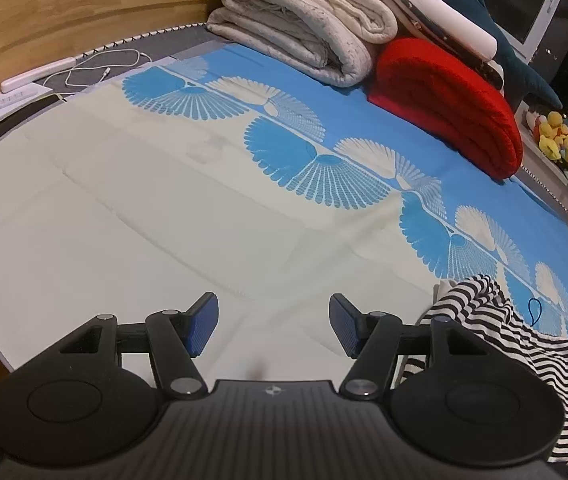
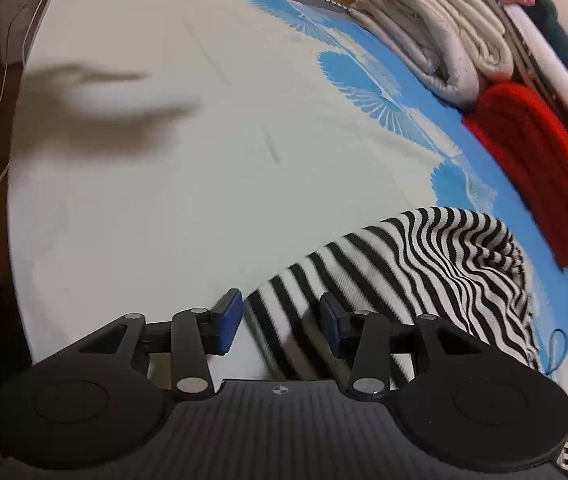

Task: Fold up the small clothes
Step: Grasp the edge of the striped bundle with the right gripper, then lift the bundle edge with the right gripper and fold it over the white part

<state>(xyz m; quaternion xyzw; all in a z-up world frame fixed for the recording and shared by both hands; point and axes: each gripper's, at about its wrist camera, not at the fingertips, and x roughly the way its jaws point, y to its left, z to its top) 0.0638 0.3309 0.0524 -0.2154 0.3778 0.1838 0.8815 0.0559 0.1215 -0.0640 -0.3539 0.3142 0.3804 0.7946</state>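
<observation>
Both jaws open over the bed, striped garment at the right.

My left gripper (image 1: 274, 326) stands open over bare cream sheet (image 1: 144, 220); my right gripper (image 2: 280, 324) is parted, the striped garment (image 2: 424, 256) lying between its pads, whether touching I can't tell. Open sheet ahead and leftward; folded cream quilt (image 1: 304, 28) and red blanket (image 1: 456, 104) line the far edge.

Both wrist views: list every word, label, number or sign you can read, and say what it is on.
No readable words or numbers in either view.
Small round quartered mark, no lettering: on the ribbed black body of the left gripper and of the right gripper.
White remote-like devices at the bed's edge: markings too small to read.
</observation>
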